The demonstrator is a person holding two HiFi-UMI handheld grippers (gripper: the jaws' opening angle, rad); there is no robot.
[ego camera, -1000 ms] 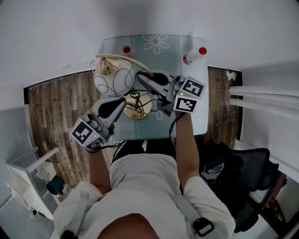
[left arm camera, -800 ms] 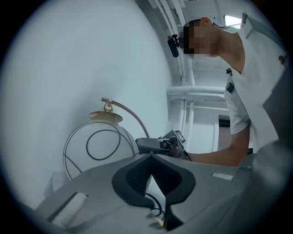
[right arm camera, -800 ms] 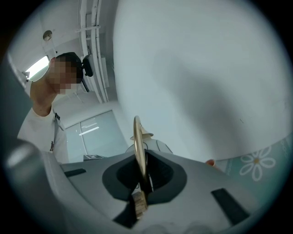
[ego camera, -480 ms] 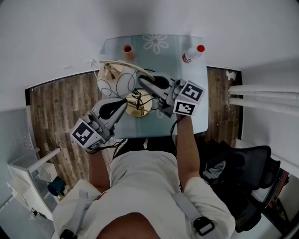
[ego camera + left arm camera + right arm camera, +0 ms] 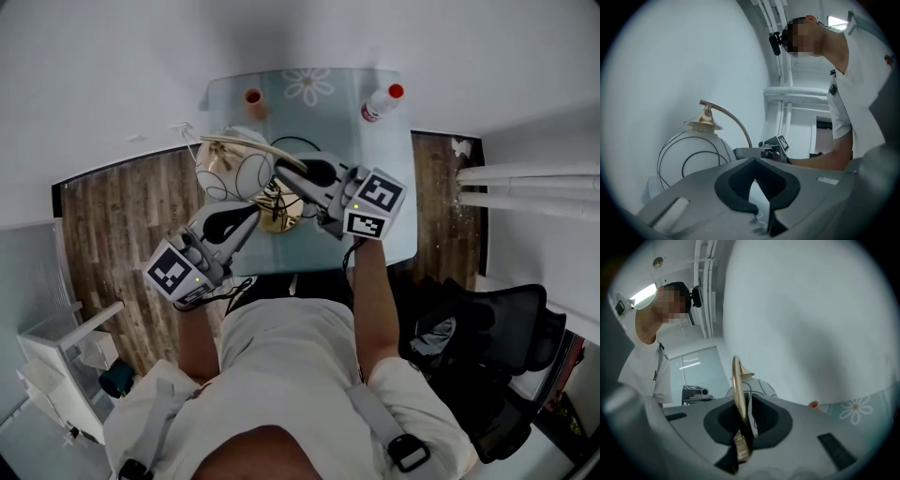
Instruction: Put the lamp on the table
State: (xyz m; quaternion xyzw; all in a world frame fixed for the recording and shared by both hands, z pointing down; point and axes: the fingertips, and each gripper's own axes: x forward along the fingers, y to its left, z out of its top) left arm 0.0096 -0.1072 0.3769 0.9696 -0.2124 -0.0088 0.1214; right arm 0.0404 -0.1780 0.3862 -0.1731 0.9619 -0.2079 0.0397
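The lamp stands on the glass table (image 5: 394,220): a white globe shade (image 5: 232,167) with black rings, a curved gold arm (image 5: 265,145) and a round gold base (image 5: 278,216). My right gripper (image 5: 282,170) reaches in from the right. Its jaws are opening, with the gold arm (image 5: 737,394) between them, against the left pad and a slim gap on the right. My left gripper (image 5: 251,212) is shut and empty, low beside the base. Over its jaws the left gripper view shows the globe (image 5: 693,154), the arm (image 5: 733,119) and the right gripper (image 5: 757,151).
An orange cup (image 5: 253,97) and a white bottle with a red cap (image 5: 380,104) stand at the table's far edge. A black office chair (image 5: 497,361) sits to the right on wooden floor. White walls close in behind the table.
The lamp's globe and arm have shifted a little toward the far side of the table along with my right gripper. The left gripper has hardly moved.
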